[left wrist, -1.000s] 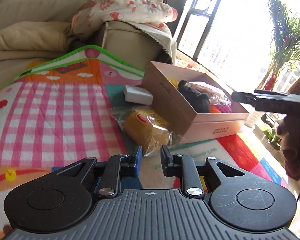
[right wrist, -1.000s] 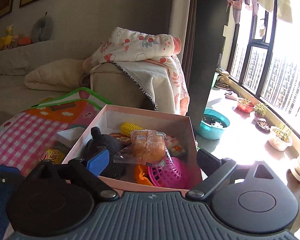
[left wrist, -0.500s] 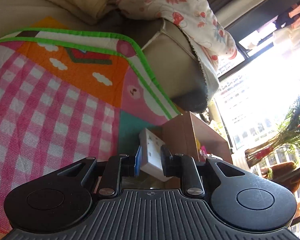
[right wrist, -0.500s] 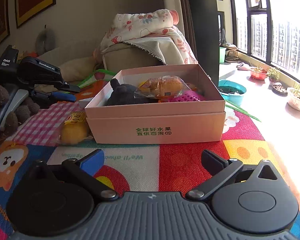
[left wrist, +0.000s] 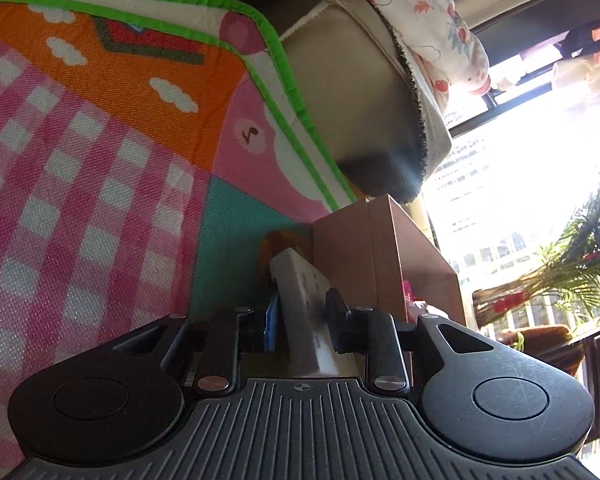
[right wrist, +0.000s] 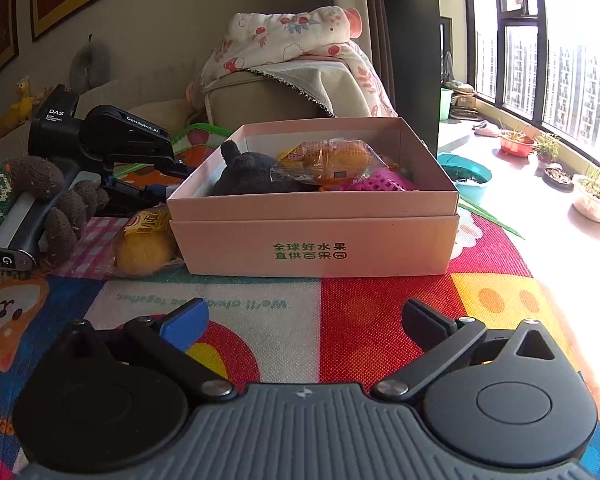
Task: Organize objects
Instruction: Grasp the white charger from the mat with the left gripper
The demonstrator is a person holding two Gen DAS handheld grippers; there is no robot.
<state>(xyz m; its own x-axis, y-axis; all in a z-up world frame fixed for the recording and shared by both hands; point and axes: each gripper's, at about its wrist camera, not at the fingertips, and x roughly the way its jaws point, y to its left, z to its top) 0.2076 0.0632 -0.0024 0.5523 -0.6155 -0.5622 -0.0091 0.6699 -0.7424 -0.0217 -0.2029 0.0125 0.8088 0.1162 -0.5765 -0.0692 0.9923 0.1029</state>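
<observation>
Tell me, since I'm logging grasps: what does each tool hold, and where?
Left tool: shut on the white block, across its near end. Right tool: open, empty.

Right gripper [right wrist: 304,320]: ribbed grey housing, 2 black round hubs, black linkage arms with silver screws, 1 blue pad and 1 black. Left gripper [left wrist: 302,322] — same build; its black body reads "DAS" and "GenRobot.AI", with a silver-grey handle. A brown knitted glove [right wrist: 60,208] is worn.
</observation>
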